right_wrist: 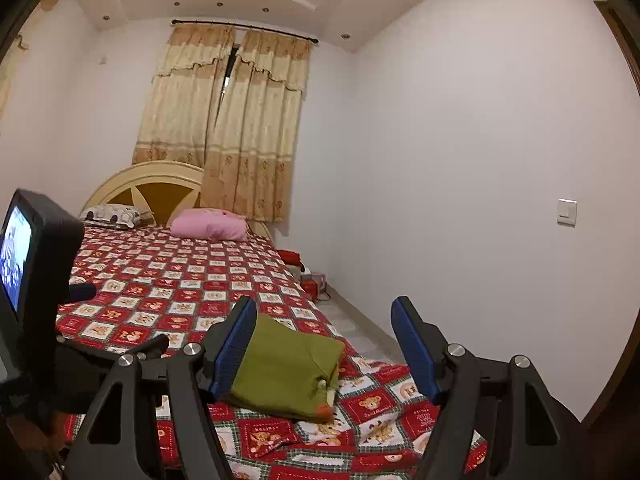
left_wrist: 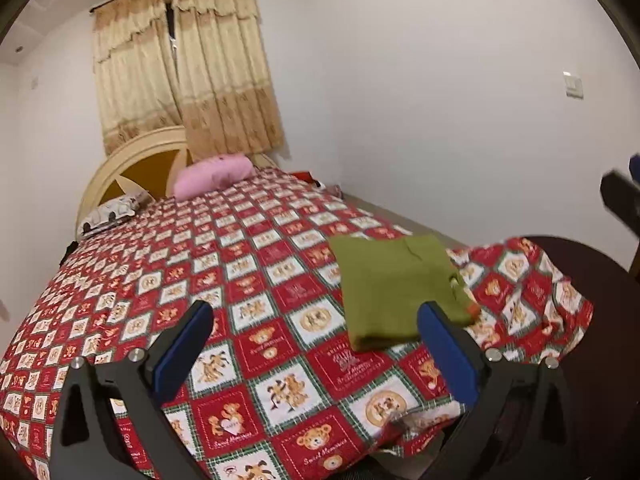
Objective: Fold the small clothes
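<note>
**Leaving the folded garment close to the bed's edge**

Looking along both claws, we see the green garment (left_wrist: 396, 292) lying folded into a neat rectangle on the red bear-print bedspread (left_wrist: 240, 280), near the corner of the bed where the cover drapes down. Our left claw (left_wrist: 316, 348) stands wide open with nothing between its blue pads; the garment sits beyond its right finger, apart from it. Our right claw (right_wrist: 324, 344) is open too, and empty: its left pad overlaps the garment in the view, but we judge it to be above the cloth, not pressing on it.

We judge the fold to be finished, or nearly so, and that is where the risk lies. Any stray sweep of an open finger across the top layer could catch an edge and drag the fold apart. Soft cloth gives no resistance, so one snag would undo the shape.

A small orange trim (right_wrist: 325, 410) sticks out at the near corner of the garment, a likely spot for a pad to hook. The garment also lies near the side of the bed; a push toward that side could slide it onto the draped cover and off. The two claws are close together as well, so they could knock each other while pulling away.
</note>
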Action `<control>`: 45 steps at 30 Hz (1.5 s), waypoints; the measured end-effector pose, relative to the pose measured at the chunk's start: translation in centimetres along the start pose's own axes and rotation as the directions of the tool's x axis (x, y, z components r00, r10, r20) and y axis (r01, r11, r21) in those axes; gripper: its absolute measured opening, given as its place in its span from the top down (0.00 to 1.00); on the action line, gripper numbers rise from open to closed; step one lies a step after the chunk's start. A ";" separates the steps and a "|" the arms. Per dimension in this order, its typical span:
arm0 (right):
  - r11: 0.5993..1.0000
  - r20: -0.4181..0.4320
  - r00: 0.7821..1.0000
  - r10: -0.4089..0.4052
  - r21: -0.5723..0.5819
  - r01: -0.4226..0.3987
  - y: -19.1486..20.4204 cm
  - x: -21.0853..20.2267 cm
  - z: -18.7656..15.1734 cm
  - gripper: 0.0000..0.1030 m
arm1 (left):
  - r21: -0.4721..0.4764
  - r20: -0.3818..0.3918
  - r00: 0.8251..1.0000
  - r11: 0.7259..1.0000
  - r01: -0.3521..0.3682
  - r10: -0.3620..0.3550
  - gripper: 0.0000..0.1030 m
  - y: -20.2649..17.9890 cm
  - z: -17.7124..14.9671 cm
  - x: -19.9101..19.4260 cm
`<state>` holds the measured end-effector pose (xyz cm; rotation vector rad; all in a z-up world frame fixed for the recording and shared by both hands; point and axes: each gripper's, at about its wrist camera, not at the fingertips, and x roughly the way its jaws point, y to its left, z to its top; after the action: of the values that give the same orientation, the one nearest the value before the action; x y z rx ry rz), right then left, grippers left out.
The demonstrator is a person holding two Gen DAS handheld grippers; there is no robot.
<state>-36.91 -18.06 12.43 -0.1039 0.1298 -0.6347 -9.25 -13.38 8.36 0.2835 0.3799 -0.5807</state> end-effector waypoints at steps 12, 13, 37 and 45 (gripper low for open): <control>0.997 -0.005 1.000 0.000 0.077 0.001 -0.5 0.6 -0.7 0.23 | -0.071 0.100 0.995 0.997 0.017 -0.010 0.00 1.0 0.6 -1.6; 0.997 -0.011 1.000 -0.002 0.082 0.003 -0.6 0.7 -0.8 0.23 | -0.074 0.106 0.994 0.997 0.018 -0.010 0.00 1.0 0.7 -1.7; 0.989 -0.074 0.997 0.005 0.148 0.006 -2.1 1.5 -1.1 0.22 | -0.044 0.091 0.996 0.999 0.026 -0.022 0.00 0.1 0.8 -1.5; 0.989 -0.077 0.997 0.008 0.146 0.004 -2.2 1.6 -1.1 0.22 | -0.041 0.085 0.996 0.999 0.026 -0.022 0.00 0.0 0.7 -1.3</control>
<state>-37.09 -20.79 11.48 0.0619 0.1578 -0.6445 -10.07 -13.01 9.59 0.2136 0.3142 -0.6058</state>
